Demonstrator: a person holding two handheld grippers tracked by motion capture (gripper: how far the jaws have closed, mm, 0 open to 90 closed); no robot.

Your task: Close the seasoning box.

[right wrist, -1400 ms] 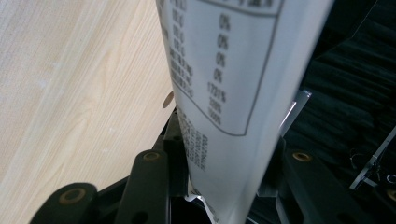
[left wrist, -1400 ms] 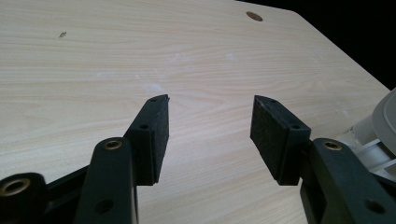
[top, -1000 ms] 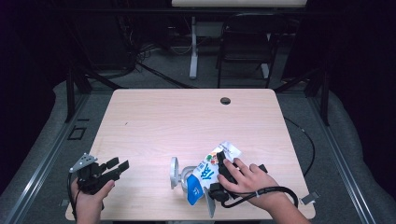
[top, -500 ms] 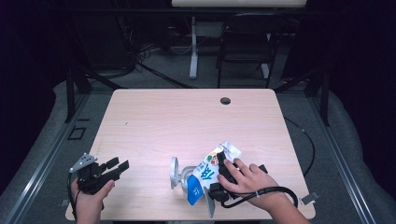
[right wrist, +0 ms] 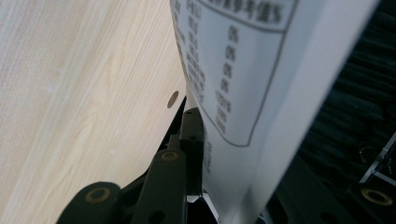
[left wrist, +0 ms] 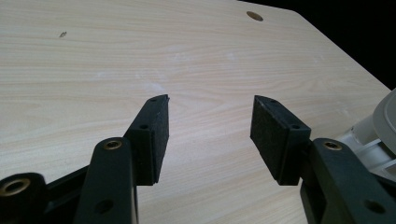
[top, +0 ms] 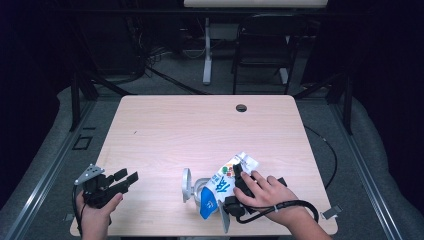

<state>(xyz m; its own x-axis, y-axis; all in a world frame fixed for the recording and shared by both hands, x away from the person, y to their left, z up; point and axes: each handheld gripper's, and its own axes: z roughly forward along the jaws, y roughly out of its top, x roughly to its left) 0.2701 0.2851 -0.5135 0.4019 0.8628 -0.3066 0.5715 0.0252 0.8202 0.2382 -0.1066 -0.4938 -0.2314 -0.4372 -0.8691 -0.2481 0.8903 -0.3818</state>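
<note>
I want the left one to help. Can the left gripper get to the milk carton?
Probably yes. The left gripper is open, with bare table between it and the carton, though the right gripper already grips that.

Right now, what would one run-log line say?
right gripper: closing on carton | left gripper: open, idle | cup: beside carton

Pale wooden worktop lit evenly from above, surroundings dark; close-up printed white carton blurred, text soft.
</note>
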